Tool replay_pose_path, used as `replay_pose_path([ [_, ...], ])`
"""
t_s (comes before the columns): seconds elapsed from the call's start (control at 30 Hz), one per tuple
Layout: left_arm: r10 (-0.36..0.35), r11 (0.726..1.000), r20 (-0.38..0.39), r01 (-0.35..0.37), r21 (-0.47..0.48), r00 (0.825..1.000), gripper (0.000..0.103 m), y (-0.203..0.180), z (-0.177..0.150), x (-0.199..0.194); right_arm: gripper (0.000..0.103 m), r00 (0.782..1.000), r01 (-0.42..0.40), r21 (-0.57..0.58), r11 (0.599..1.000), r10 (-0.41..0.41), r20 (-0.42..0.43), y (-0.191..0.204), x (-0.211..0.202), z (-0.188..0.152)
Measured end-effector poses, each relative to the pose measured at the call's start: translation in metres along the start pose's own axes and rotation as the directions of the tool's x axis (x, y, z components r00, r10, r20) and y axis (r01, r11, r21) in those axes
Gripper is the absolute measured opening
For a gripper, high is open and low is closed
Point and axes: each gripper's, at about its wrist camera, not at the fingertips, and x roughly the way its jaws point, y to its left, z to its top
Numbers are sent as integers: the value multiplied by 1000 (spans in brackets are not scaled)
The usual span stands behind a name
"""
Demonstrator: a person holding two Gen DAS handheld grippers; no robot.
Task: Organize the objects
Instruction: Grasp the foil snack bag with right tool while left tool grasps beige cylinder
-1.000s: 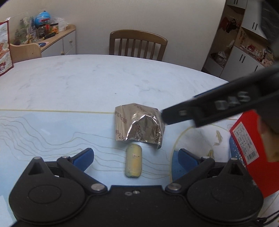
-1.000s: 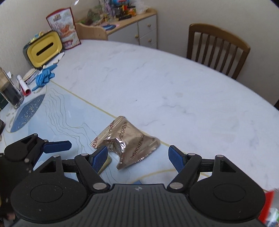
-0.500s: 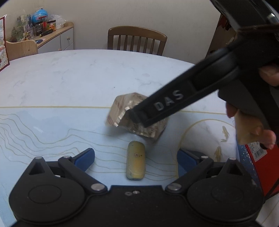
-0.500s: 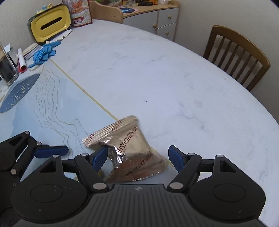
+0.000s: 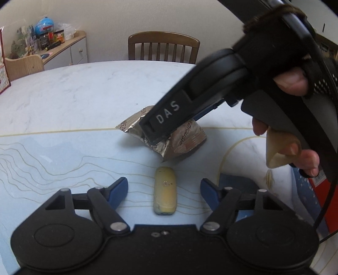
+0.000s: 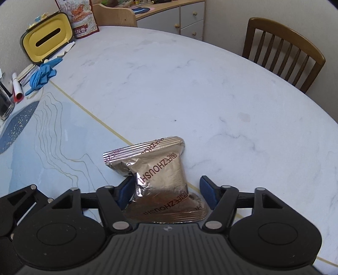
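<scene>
A crumpled gold foil packet (image 6: 160, 175) lies on the table where the marble meets the blue mat. My right gripper (image 6: 166, 189) is open and straddles it, the left blue pad (image 6: 126, 188) against the packet's crinkled side and the right pad a little clear of it. In the left wrist view the same packet (image 5: 188, 141) shows under one black finger (image 5: 169, 114) of the right gripper, which a hand (image 5: 295, 152) holds. A small yellow oblong object (image 5: 165, 194) lies between the fingertips of my open left gripper (image 5: 164, 190), not pinched.
A yellow tissue box (image 6: 47, 40), a snack bag (image 6: 81, 19), blue gloves (image 6: 42, 74) and a glass jar (image 6: 4, 103) sit at the table's far left. A wooden chair (image 6: 281, 50) stands behind the table. A red box (image 5: 325, 203) lies at the right.
My right gripper has come down and forward over the foil packet, which now sits between its fingers and has been shifted and tilted. The left gripper has hardly moved.
</scene>
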Motion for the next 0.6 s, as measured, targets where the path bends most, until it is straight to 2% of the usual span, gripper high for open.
replay_pose_path([
  [0.1, 13, 1000, -3, -13, 19, 1000, 70, -5, -2, -1, 58, 1000, 6, 10, 1000, -6, 6, 3, -1, -1],
  [0.2, 17, 1000, -2, -17, 19, 1000, 63, -6, -3, -2, 53, 1000, 14, 32, 999, -15, 17, 4, -4, -4],
  [0.23, 16, 1000, -1, -16, 20, 1000, 59, -6, -1, -1, 46, 1000, 17, 40, 999, -18, 19, 5, -6, -4],
  [0.33, 12, 1000, -2, -11, 19, 1000, 53, -8, -1, -3, 45, 999, 28, 68, 997, -30, 19, 3, -13, -7],
  [0.43, 3, 1000, -3, -3, 30, 1000, 36, -11, -2, -4, 45, 999, 33, 96, 995, -35, 23, 2, -22, -12],
  [0.6, 34, 999, -2, -34, 43, 999, 31, -15, -4, -4, 45, 999, 31, 150, 988, -36, 29, -2, -42, -22],
])
